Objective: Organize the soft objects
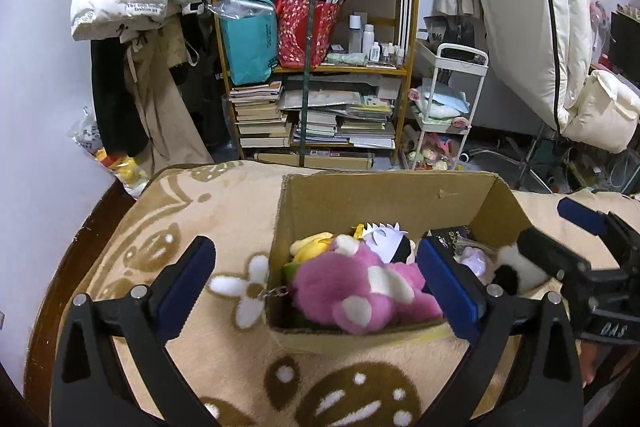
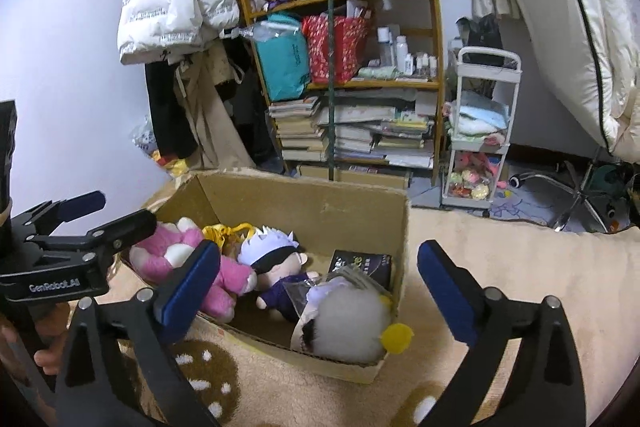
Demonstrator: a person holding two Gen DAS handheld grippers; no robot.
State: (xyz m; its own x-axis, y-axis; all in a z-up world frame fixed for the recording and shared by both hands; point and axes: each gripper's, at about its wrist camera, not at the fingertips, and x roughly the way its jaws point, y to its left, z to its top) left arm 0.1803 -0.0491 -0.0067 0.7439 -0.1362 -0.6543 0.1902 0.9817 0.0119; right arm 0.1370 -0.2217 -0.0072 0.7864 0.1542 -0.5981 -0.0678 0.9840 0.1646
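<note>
An open cardboard box [image 1: 384, 199] [image 2: 320, 203] sits on a beige patterned blanket. Inside lie a pink plush [image 1: 360, 287] [image 2: 176, 251], a yellow plush [image 1: 312, 245], a white-haired doll [image 2: 276, 255], a round white and grey plush with a yellow beak [image 2: 352, 323] and a dark packet [image 2: 360, 263]. My left gripper [image 1: 316, 279] is open and empty just above the box's near edge, over the pink plush. My right gripper [image 2: 320, 279] is open and empty over the box's right half. It also shows in the left wrist view [image 1: 560, 231].
A wooden shelf [image 1: 316, 67] with bags, bottles and stacked books stands behind the box. A white trolley [image 1: 444, 107] with soft items stands to its right. Coats hang at left. A chair base [image 2: 576, 195] is at far right.
</note>
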